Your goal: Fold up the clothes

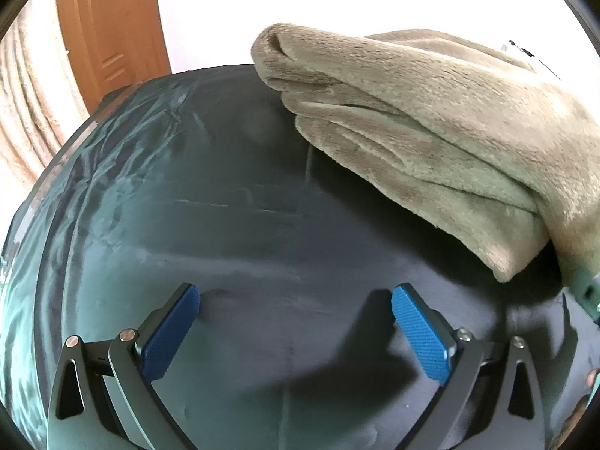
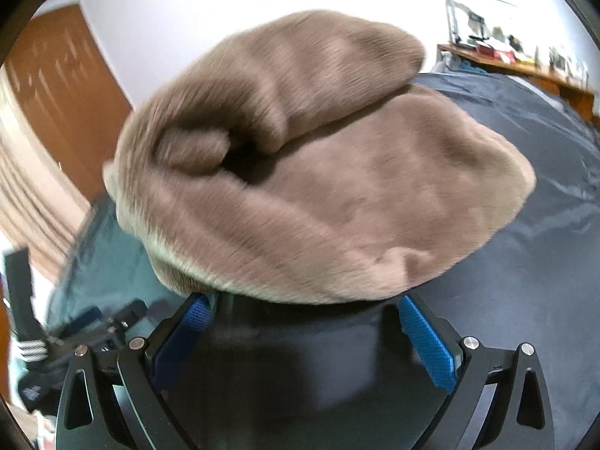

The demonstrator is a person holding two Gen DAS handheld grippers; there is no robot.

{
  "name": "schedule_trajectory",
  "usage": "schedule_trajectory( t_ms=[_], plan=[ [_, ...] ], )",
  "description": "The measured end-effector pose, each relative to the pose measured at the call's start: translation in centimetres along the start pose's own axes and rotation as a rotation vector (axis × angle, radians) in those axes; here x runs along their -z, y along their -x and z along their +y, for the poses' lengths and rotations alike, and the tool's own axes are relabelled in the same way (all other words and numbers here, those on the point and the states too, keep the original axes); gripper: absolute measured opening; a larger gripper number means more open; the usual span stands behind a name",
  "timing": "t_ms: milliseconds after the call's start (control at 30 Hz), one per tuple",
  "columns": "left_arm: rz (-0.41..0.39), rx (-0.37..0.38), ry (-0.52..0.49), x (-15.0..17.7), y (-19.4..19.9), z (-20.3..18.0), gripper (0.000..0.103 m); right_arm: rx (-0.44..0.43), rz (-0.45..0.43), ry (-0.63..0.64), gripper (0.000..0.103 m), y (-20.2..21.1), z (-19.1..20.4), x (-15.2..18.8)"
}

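Plush tan garment [image 2: 318,172] bundled in several layers on the dark bed cover [image 2: 525,262], filling the centre of the right wrist view and the upper right of the left wrist view. Right gripper [image 2: 303,311] spread wide, holding nothing, its blue fingers [image 2: 427,341] at the garment's near edge; whether touching it, cannot tell; left gripper [image 1: 296,300] likewise wide open and empty over bare cover, well apart from the cloth. Long axis running lower right to upper left in the left view, so right hand nearer; bundle fits either a nearly finished fold or a heap awaiting spreading.

Blown-out background, fisheye bending, right view motion-blurred
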State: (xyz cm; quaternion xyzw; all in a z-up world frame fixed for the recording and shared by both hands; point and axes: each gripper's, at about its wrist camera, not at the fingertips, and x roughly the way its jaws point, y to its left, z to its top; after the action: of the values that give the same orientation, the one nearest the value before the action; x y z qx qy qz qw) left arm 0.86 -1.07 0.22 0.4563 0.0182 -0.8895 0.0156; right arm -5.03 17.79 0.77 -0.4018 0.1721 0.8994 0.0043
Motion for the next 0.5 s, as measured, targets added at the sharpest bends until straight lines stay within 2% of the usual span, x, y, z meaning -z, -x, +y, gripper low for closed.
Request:
schedule_trajectory(
  t_ms=[67,300,433,500],
  plan=[
    [-0.006,-0.012,0.004,-0.1,0.1,0.1,0.103,-0.001,-0.034,-0.018,0.103,0.8,-0.7,-0.3],
    [-0.072,-0.097,0.009,-0.3,1.2,0.9,0.103,0.078,-0.153,0.011,0.103,2.2,-1.0,-0.9],
    [-0.097,-0.116,0.049,-0.7,1.6,2.1,0.103,0.131,-0.221,0.023,0.103,2.9,-1.0,-1.1],
    [-0.099,-0.119,0.073,-1.3,1.1,3.2,0.103,0.17,-0.293,0.019,0.103,4.0,-1.2,-1.2]
  ],
)
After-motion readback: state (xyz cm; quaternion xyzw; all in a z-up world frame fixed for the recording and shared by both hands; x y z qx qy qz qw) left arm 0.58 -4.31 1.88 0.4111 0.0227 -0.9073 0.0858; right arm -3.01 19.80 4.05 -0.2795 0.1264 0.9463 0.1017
